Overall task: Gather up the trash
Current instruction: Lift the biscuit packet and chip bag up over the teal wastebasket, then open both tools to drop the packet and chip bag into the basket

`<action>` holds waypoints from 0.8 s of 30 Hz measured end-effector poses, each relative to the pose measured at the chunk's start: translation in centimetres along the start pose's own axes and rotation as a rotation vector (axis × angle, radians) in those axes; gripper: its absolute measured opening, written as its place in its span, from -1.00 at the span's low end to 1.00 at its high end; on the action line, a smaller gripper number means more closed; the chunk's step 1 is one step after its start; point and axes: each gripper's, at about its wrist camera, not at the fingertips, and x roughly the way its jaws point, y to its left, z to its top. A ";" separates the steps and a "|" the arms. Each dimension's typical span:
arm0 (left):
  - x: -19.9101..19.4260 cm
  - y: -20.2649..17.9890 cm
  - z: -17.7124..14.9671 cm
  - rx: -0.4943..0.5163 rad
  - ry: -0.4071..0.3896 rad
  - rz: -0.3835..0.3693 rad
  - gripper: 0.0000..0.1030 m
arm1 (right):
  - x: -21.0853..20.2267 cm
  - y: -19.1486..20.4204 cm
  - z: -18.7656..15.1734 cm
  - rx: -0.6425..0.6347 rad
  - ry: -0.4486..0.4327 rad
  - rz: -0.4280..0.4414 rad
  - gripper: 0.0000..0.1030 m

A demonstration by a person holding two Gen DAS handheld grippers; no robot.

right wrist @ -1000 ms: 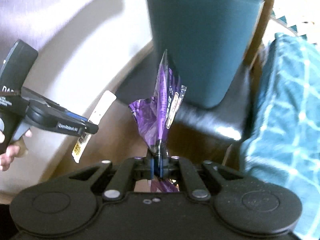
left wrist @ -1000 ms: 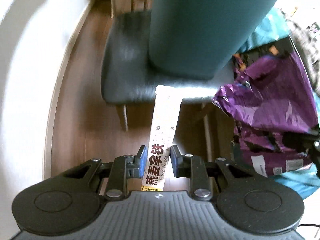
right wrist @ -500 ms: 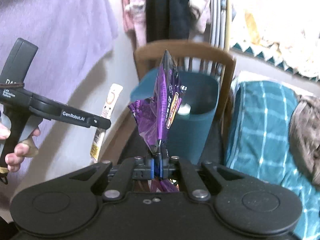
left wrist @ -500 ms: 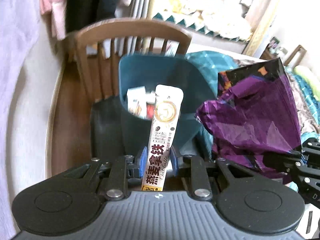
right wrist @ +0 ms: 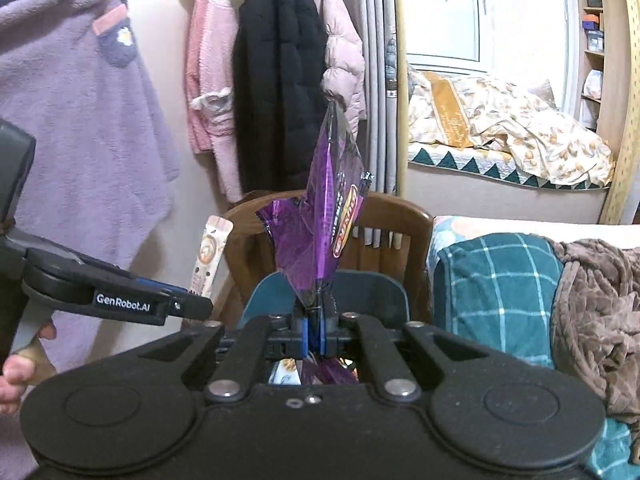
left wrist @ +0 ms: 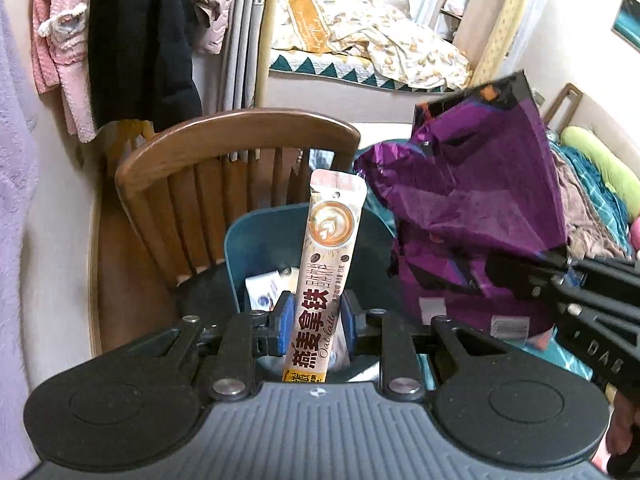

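The left gripper (left wrist: 315,322) is clamped on an oat latte sachet (left wrist: 326,264), which is gripped near its lower end between the blue pads (left wrist: 285,320) and stands upright. The right gripper (right wrist: 314,330) is closed almost fully on a crumpled purple snack bag (right wrist: 326,216), pinched at its lower edge, with the bag rising above the jaws. Both pieces of trash are held over a teal bin (left wrist: 236,240), in which other wrappers can be seen. The bin is set on the seat of a wooden chair (left wrist: 224,136). A bed with a teal checked blanket (right wrist: 500,280) lies beside the chair.
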 end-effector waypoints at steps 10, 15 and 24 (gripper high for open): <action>10.1 -0.5 3.3 -0.082 0.138 0.084 -0.53 | 9.6 -4.1 1.7 0.023 0.121 0.085 -0.91; 14.7 -1.0 2.9 -0.108 0.221 0.148 -0.52 | 13.8 -5.1 1.0 -0.015 0.223 0.155 -0.91; 19.7 0.5 1.0 -0.179 0.343 0.229 -0.52 | 17.6 -4.6 -0.4 -0.123 0.293 0.269 -0.83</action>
